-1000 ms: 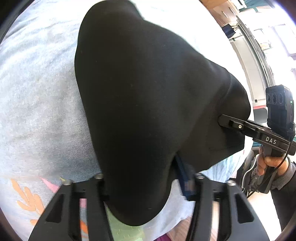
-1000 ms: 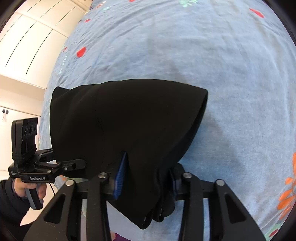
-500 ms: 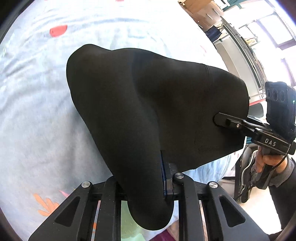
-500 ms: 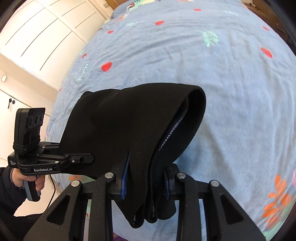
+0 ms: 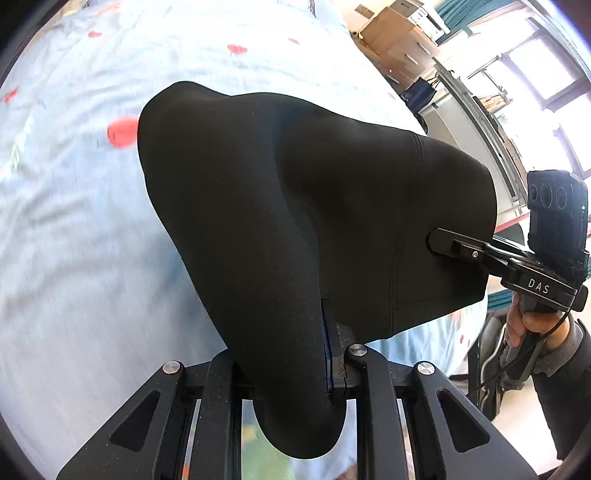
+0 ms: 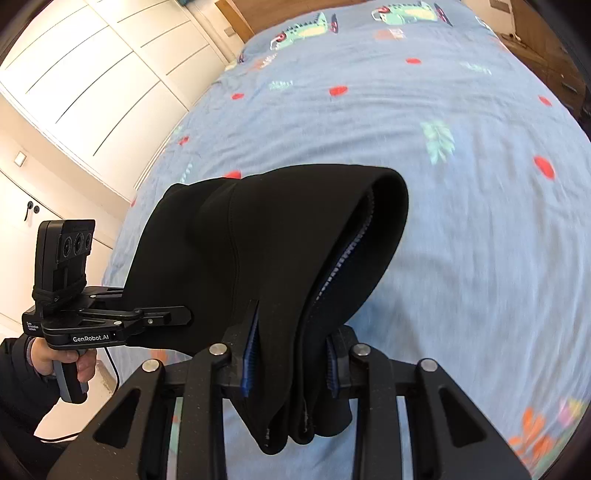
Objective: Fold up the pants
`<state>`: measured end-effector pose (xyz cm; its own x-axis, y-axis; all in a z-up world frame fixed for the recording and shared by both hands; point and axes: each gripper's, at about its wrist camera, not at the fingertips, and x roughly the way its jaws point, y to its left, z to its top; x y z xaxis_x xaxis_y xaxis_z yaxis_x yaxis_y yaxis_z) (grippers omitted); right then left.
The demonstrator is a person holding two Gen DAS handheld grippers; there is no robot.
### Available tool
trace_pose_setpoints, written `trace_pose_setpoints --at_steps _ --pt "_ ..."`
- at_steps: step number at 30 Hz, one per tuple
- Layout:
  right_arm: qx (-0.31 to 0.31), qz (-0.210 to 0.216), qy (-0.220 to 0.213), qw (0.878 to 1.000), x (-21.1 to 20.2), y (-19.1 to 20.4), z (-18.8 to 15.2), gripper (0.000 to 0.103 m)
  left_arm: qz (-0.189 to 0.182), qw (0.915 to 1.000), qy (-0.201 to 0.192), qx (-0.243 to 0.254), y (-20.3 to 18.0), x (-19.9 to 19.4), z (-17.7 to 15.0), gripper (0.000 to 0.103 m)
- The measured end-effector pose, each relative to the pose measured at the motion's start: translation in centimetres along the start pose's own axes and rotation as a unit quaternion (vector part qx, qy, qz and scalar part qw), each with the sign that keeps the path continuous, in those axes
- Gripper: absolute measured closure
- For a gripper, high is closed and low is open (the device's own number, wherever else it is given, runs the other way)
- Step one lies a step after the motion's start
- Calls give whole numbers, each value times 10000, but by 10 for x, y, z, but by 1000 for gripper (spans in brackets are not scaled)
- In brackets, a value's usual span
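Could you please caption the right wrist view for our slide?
Right gripper and left gripper pinch black pants above a blue patterned bedsheet.

Open bedspread (image 6: 461, 221) beyond draped pants (image 6: 258, 236)

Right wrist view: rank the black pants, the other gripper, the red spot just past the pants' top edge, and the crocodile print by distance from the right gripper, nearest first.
1. black pants, clamped in the right gripper
2. left gripper, at left, gripping the pants' other edge
3. red spot, on the sheet just beyond the pants
4. crocodile print, at the far end of the bed
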<state>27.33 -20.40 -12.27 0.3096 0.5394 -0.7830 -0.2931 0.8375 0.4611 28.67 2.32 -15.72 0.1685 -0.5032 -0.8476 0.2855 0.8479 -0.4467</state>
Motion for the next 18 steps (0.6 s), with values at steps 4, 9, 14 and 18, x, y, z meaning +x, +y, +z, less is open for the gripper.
trace_pose_setpoints --at_steps 4,9,14,18 --pt "-155 -3 -85 9998 23 -2 43 103 110 9997 -218 94 14 -2 31 87" --pt "-179 -86 18 9998 61 -13 90 103 303 9990 -322 14 37 17 63 87" --pt "9 -307 408 9987 112 -28 96 103 417 9989 -86 -214 63 59 67 87" --pt "410 -459 443 9971 126 -44 91 69 269 9985 -149 -458 82 65 68 76"
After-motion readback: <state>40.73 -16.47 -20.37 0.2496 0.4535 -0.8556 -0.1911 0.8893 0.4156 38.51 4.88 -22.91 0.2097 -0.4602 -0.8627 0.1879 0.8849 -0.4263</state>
